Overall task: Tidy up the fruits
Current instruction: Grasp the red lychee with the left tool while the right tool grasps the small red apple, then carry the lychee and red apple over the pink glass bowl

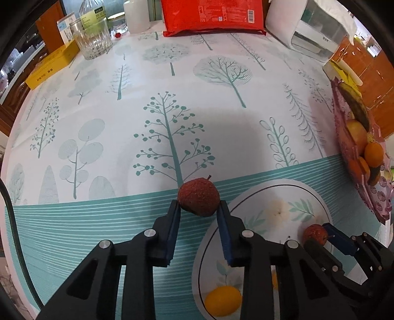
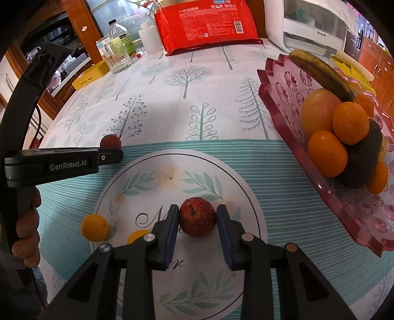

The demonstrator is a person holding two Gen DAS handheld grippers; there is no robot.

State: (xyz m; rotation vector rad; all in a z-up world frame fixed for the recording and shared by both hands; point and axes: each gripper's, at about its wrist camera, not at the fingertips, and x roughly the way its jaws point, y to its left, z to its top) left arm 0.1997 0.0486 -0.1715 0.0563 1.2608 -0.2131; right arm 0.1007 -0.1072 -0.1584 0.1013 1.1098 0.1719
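Observation:
My left gripper [image 1: 199,205] is shut on a small rough red fruit [image 1: 198,197] and holds it above the tablecloth, left of the round white plate [image 1: 283,194]. It also shows in the right wrist view [image 2: 111,142]. My right gripper [image 2: 197,211] has its jaws around a second small red fruit [image 2: 197,216] over the plate [image 2: 138,177]; the pads sit at its sides. Two small yellow-orange fruits [image 2: 95,227] [image 2: 138,236] lie on the plate's left part. A pink tray [image 2: 283,103] at the right holds oranges [image 2: 327,157], a banana [image 2: 320,73] and a dark avocado [image 2: 364,160].
At the table's far edge stand a red packet [image 1: 211,14], a white appliance [image 1: 312,32], a glass jar [image 1: 92,39], a bottle [image 2: 119,37] and a yellow box [image 1: 51,64]. A tree-patterned cloth [image 1: 172,98] covers the table.

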